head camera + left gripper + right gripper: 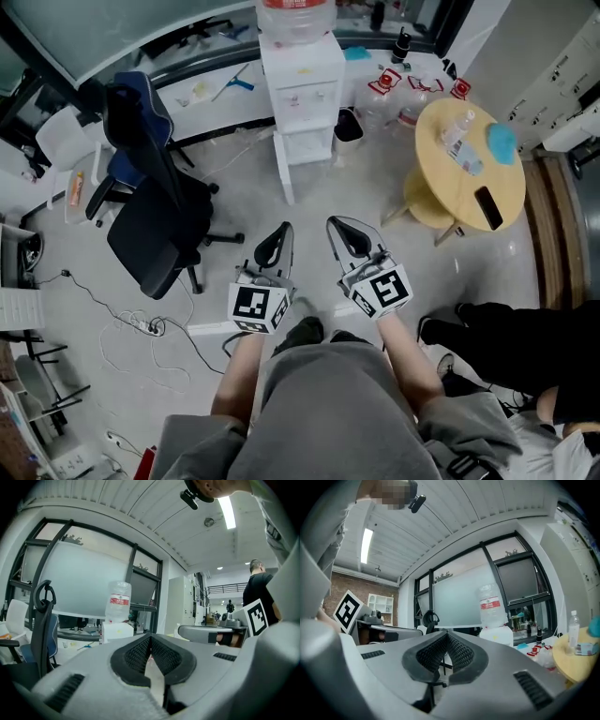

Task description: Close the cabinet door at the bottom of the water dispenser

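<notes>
Your left gripper (284,228) and right gripper (334,222) are at your waist, each with its fingers pressed together on nothing. The door (281,171) stands well ahead of you, swung out edge-on from the foot of the dispenser (302,84). Walking in, you could clip the chair (150,216) on your left. Closed tips may skid off that thin door edge, and a hard shove might rock the dispenser. The bin (348,127) just beside it looks dark; I can't tell its contents. The big bottle (295,17) on top looks clear, its water level unclear.
</notes>
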A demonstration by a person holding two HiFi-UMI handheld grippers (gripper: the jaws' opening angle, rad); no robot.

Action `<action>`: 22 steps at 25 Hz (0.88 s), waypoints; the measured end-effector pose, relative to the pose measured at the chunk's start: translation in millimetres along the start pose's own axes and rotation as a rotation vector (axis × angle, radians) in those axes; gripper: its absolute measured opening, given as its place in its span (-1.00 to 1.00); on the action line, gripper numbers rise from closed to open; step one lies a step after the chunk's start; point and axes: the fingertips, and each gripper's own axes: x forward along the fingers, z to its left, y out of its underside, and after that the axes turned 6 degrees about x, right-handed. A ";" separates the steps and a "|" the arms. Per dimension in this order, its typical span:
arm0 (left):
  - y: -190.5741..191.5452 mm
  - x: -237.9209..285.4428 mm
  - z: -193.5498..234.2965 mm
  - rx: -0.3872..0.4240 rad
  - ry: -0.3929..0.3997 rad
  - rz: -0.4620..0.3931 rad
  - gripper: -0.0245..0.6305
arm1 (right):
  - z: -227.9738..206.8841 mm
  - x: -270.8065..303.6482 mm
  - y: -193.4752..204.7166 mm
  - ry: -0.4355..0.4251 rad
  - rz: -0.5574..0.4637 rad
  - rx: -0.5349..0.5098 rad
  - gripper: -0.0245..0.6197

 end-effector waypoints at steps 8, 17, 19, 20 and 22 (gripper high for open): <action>10.9 14.2 24.7 -0.017 0.030 0.028 -0.90 | -14.0 19.3 9.1 0.054 0.025 0.026 -0.89; 27.7 57.6 36.9 -0.033 0.041 0.066 -0.90 | -57.9 43.4 24.3 0.082 0.056 0.063 -0.89; 31.5 74.1 42.2 -0.035 0.037 0.078 -0.90 | -73.8 54.0 26.7 0.083 0.058 0.076 -0.89; 33.2 82.9 44.4 -0.038 0.035 0.084 -0.90 | -82.3 59.5 27.9 0.084 0.061 0.083 -0.89; 36.4 101.7 48.8 -0.041 0.035 0.096 -0.90 | -100.2 71.5 29.7 0.082 0.067 0.093 -0.89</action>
